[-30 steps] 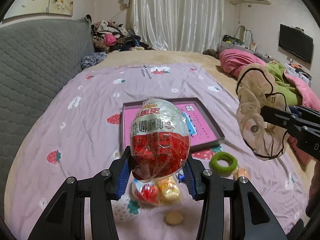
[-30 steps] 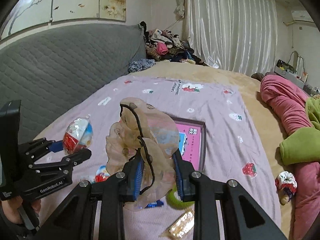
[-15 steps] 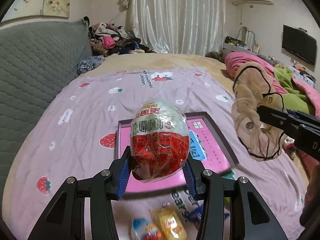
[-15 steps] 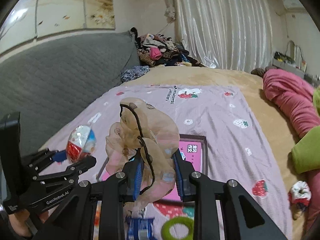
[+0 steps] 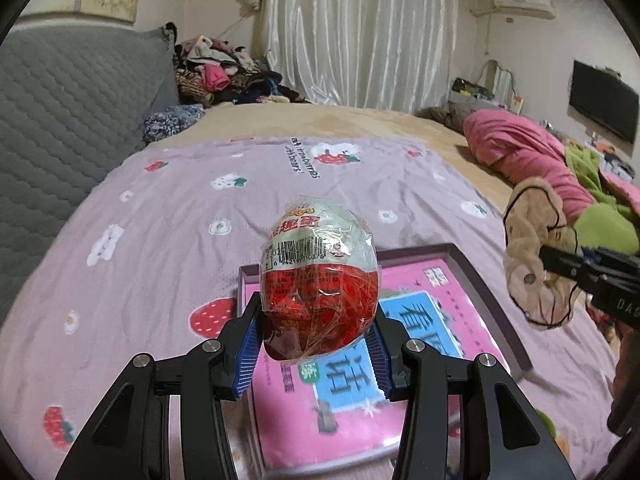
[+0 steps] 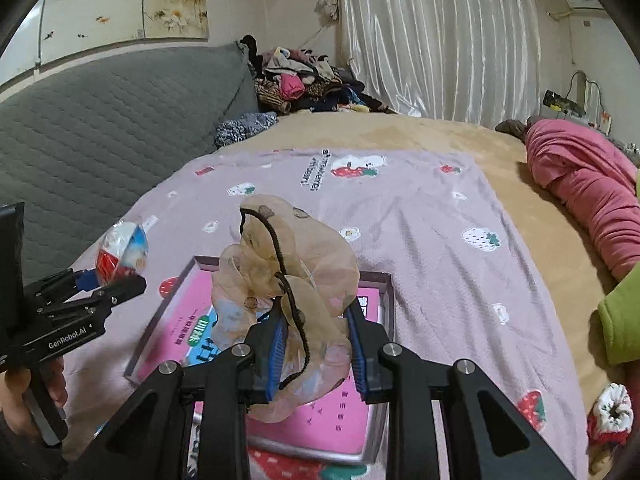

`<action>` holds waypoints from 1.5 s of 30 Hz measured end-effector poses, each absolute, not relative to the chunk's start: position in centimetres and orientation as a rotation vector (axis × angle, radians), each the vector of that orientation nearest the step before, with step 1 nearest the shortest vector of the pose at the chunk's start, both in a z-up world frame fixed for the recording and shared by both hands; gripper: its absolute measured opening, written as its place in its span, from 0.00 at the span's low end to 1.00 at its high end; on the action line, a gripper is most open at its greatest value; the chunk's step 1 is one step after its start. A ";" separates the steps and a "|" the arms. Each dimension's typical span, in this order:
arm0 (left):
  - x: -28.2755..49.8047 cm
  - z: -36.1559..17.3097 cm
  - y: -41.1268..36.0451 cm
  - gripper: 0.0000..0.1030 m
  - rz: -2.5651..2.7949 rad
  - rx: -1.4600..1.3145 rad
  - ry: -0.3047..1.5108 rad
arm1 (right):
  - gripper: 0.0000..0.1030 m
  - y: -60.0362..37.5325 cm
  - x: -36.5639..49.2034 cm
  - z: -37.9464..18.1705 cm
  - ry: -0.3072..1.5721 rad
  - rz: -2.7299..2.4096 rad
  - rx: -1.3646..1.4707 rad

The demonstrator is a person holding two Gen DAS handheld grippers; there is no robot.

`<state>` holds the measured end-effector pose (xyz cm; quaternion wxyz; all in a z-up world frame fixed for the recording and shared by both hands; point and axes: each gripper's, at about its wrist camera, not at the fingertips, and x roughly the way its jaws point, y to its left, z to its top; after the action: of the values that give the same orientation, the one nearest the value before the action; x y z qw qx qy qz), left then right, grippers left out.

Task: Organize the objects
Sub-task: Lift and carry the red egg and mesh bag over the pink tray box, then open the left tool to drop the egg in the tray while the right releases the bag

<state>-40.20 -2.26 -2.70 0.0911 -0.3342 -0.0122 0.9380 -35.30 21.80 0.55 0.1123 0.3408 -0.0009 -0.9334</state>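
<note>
Currently, the left hand-held gripper [image 5: 316,354] is clamped on a red-and-white, egg-shaped toy sealed in clear plastic wrap [image 5: 319,284]; its 2 blue-padded fingers [image 5: 245,354] press the lower red half from both sides. The egg is held in the air above the near-left part of a shallow rectangular tray with a dark rim and a pink printed base [image 5: 494,316].

The right hand-held gripper [image 6: 316,350] is clamped on a sheer beige fabric scrunchie with black cord trim [image 6: 286,280], which bunches upward between its 2 blue pads. The scrunchie is also held in the air above the same tray [image 6: 386,292].

The tray lies flat on a lilac blanket printed with strawberries [image 5: 168,216], spread over a bed. In the right wrist view, the left hand-held gripper [image 6: 114,282] stands at the left edge with the egg [image 6: 122,254] at its tip, and a person's hand [image 6: 24,400] grips its handle.
</note>
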 end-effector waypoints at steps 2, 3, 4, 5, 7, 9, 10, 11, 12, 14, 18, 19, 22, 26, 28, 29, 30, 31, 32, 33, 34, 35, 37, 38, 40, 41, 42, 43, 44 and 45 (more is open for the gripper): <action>-41.3 -4.2 -2.9 0.47 2.766 -1.021 -0.081 | 0.28 21.5 -36.3 -0.5 0.025 -2.738 1.027; -42.1 -4.8 -3.0 0.47 2.764 -1.037 -0.070 | 0.28 21.2 -37.0 -1.2 0.039 -2.732 1.052; -42.6 -5.3 -3.0 0.47 2.761 -1.040 -0.054 | 0.28 21.1 -37.5 -1.6 0.046 -2.719 1.070; -42.8 -5.7 -2.9 0.47 2.741 -1.037 -0.052 | 0.28 20.9 -38.3 -2.3 0.042 -2.684 1.102; -43.5 -6.7 -2.8 0.47 2.693 -1.048 -0.061 | 0.28 20.4 -39.7 -3.4 0.032 -2.647 1.159; -44.1 -7.6 -2.5 0.47 2.665 -1.076 -0.051 | 0.28 20.0 -41.1 -4.3 0.044 -2.641 1.202; -44.3 -7.9 -2.3 0.47 2.654 -1.083 -0.057 | 0.28 19.6 -41.7 -4.9 0.058 -2.623 1.234; -44.5 -8.2 -2.3 0.47 2.644 -1.080 -0.069 | 0.28 19.2 -42.3 -5.5 0.068 -2.604 1.270; -44.6 -8.4 -2.3 0.47 2.643 -1.079 -0.070 | 0.28 19.0 -42.7 -6.0 0.072 -2.593 1.298; -45.0 -8.8 -2.3 0.47 2.654 -1.071 -0.060 | 0.28 18.3 -43.6 -7.4 0.073 -2.572 1.360; -46.2 -10.4 -2.1 0.47 2.640 -1.123 -0.081 | 0.28 17.6 -44.6 -8.4 0.111 -2.571 1.416; -46.5 -10.9 -1.9 0.48 2.639 -1.140 -0.076 | 0.28 17.7 -44.7 -8.6 0.110 -2.573 1.428; -47.2 -11.9 -1.8 0.48 2.629 -1.177 -0.088 | 0.28 18.0 -45.0 -8.8 0.109 -2.586 1.457; -47.4 -12.6 -1.9 0.48 2.635 -1.191 -0.096 | 0.29 18.2 -45.6 -9.4 0.115 -2.594 1.487; -47.5 -12.9 -1.9 0.48 2.627 -1.200 -0.110 | 0.29 18.2 -45.8 -9.6 0.129 -2.603 1.494; -47.4 -13.0 -2.0 0.48 2.624 -1.206 -0.109 | 0.29 18.1 -46.0 -9.7 0.136 -2.604 1.497; -47.4 -13.1 -2.1 0.48 2.622 -1.212 -0.114 | 0.30 18.1 -46.0 -9.7 0.134 -2.605 1.498; -47.4 -13.1 -2.1 0.48 2.622 -1.212 -0.116 | 0.32 18.1 -46.0 -9.7 0.121 -2.605 1.501; -47.2 -12.9 -2.2 0.49 2.622 -1.209 -0.119 | 0.34 18.2 -46.1 -9.7 0.112 -2.599 1.506; -47.2 -12.8 -2.2 0.52 2.625 -1.205 -0.128 | 0.35 18.3 -46.1 -9.7 0.105 -2.596 1.509; -47.2 -12.7 -2.3 0.59 2.622 -1.202 -0.138 | 0.37 18.3 -46.1 -9.7 0.103 -2.595 1.512; -47.1 -12.7 -2.3 0.62 2.616 -1.207 -0.146 | 0.41 18.3 -46.0 -9.7 0.106 -2.589 1.519; -47.1 -12.7 -2.4 0.67 2.605 -1.208 -0.168 | 0.45 18.4 -46.0 -9.6 0.116 -2.595 1.523; -47.1 -12.9 -2.4 0.67 2.599 -1.212 -0.173 | 0.47 18.4 -46.0 -9.6 0.120 -2.592 1.527; -47.1 -13.0 -2.3 0.67 2.592 -1.219 -0.174 | 0.48 18.6 -46.0 -9.4 0.116 -2.599 1.525; -47.1 -13.0 -2.2 0.67 2.596 -1.217 -0.169 | 0.50 18.7 -45.9 -9.3 0.112 -2.602 1.525; -47.0 -12.9 -2.3 0.70 2.600 -1.215 -0.170 | 0.52 18.8 -45.9 -9.2 0.103 -2.604 1.525; -47.0 -12.9 -2.4 0.74 2.602 -1.214 -0.176 | 0.54 18.9 -45.9 -9.0 0.090 -2.609 1.525; -47.0 -12.7 -2.5 0.74 2.601 -1.205 -0.189 | 0.54 19.0 -45.9 -8.9 0.086 -2.612 1.523; -46.9 -12.5 -2.8 0.75 2.600 -1.202 -0.205 | 0.55 19.0 -45.8 -8.7 0.085 -2.617 1.517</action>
<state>-46.95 -2.77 -12.52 0.1347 -0.4146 -0.0709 0.8972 -45.84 19.02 -8.70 0.0577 0.5006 0.0281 -0.8633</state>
